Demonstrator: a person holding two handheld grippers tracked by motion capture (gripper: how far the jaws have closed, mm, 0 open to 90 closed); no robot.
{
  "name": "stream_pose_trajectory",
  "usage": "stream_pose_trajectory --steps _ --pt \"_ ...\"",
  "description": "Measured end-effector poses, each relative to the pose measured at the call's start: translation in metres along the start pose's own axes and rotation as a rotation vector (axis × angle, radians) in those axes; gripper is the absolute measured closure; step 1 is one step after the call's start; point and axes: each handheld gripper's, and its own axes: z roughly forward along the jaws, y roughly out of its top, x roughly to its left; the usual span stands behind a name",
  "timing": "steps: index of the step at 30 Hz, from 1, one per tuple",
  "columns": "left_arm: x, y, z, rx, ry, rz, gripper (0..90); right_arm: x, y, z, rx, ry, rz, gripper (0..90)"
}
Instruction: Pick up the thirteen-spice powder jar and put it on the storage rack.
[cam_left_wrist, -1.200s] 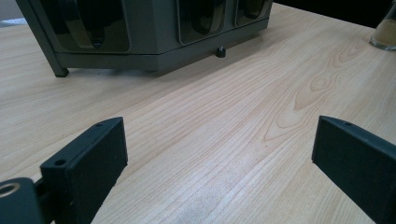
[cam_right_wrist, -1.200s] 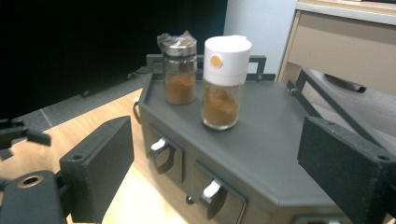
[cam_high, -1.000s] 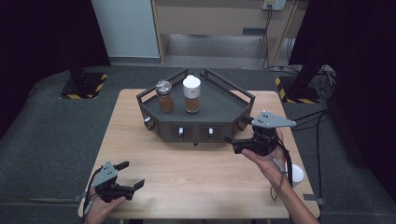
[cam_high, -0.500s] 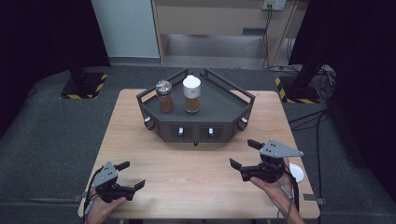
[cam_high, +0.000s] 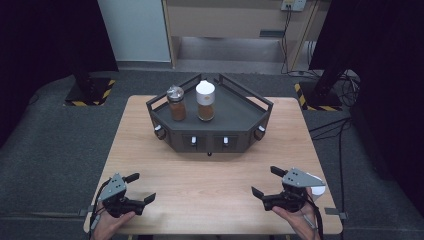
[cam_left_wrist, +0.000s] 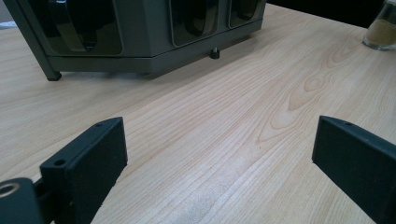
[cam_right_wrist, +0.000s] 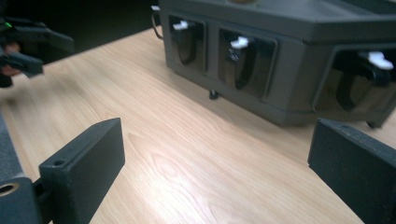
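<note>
Two spice jars stand side by side in the dark rack at twelve o'clock. Left gripper at seven, right gripper at five: both spread wide, empty; the right's jaws have just been opening.

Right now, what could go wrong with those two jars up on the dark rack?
The two jars, silver-lidded jar and white-lidded jar, stand close together on the rack, so reaching for one might knock over the other. The right gripper and left gripper sit open and low near the table's front edge; a rushed lift might bump the rack.
</note>
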Motion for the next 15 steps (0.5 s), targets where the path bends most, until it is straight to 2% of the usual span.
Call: stream_pose_trajectory --steps 3,9,15 --pt "0.000 0.000 0.000 -0.002 -0.002 -0.001 2.4 -0.003 -0.009 -0.001 0.009 0.002 0.018 3.9" --pt "0.001 -0.001 -0.001 -0.007 -0.005 -0.009 2.4 -0.003 -0.022 0.000 0.017 -0.006 0.018 4.1" --pt "0.003 -0.002 -0.002 -0.021 -0.013 -0.015 2.4 -0.003 -0.026 0.000 0.009 -0.006 0.015 4.3"
